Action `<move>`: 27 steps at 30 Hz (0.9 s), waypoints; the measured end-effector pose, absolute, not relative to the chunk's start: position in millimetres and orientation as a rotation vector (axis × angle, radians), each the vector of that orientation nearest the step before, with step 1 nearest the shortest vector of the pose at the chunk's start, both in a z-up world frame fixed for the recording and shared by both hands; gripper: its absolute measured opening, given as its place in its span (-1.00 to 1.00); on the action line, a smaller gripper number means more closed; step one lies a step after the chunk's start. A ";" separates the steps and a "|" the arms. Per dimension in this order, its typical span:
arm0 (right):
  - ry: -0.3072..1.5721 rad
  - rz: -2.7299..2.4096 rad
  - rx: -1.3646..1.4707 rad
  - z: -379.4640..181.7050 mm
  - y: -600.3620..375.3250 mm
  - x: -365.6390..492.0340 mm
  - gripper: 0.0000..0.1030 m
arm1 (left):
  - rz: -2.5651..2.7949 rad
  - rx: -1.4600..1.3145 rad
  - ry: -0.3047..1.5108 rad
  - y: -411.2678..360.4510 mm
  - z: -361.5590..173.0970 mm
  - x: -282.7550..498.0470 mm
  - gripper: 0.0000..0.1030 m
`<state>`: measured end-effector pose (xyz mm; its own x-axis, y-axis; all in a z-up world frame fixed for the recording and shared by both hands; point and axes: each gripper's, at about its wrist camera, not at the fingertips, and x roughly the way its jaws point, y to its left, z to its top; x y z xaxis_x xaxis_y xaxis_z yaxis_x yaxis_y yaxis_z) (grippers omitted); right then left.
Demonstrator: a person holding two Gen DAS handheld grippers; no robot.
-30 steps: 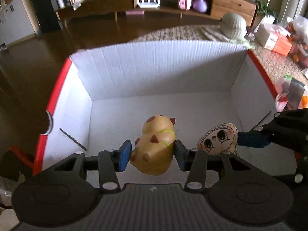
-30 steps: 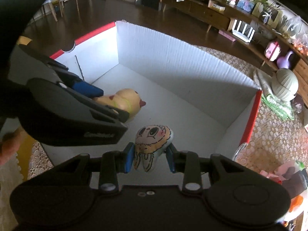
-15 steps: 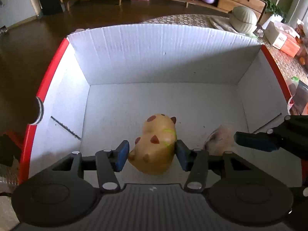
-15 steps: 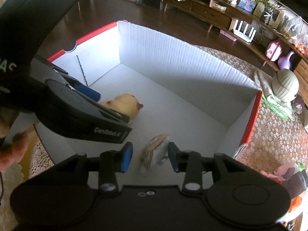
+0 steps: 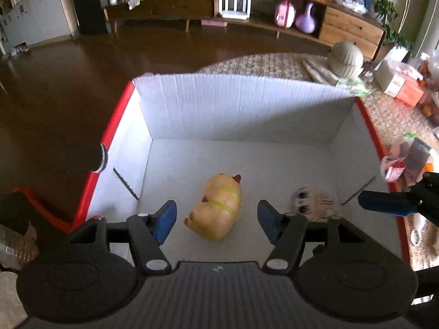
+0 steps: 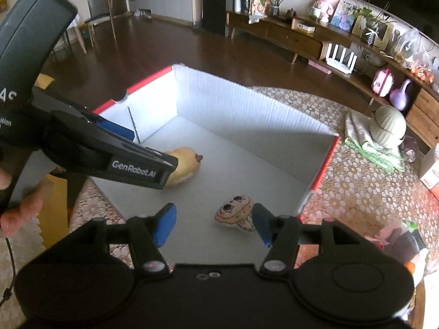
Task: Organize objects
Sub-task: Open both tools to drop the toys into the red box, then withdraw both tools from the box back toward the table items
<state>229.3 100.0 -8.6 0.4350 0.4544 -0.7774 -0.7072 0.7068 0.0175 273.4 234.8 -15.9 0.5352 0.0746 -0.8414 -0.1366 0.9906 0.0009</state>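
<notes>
Inside, on the box floor near its front edge: yellow toy, lying on its side; doll head just beside it, toward the right wall, face up. Left gripper: above the yellow toy, jaws opening, pads clear of it. Right gripper: jaws opening, doll head below, unheld. Box stands on a patterned rug.

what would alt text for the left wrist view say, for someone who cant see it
A yellow squishy animal toy lies on the floor of an open white box with red rims, below the left gripper, whose blue-padded jaws are opening clear of it. A small cartoon-face toy lies to its right.
</notes>
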 end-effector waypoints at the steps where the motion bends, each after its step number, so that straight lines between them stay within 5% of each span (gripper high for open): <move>1: 0.844 0.737 -0.326 -4.6 94.8 226.1 0.19 | 0.127 -0.066 0.987 232.7 -11.8 269.1 0.24; 18: 0.701 0.721 -0.156 46.0 -8.9 158.9 0.40 | 0.061 -0.035 0.789 166.7 50.3 188.4 0.24; 27: 0.643 0.630 -0.074 42.8 -85.4 120.8 0.55 | 0.027 -0.017 0.707 115.3 60.3 150.2 0.45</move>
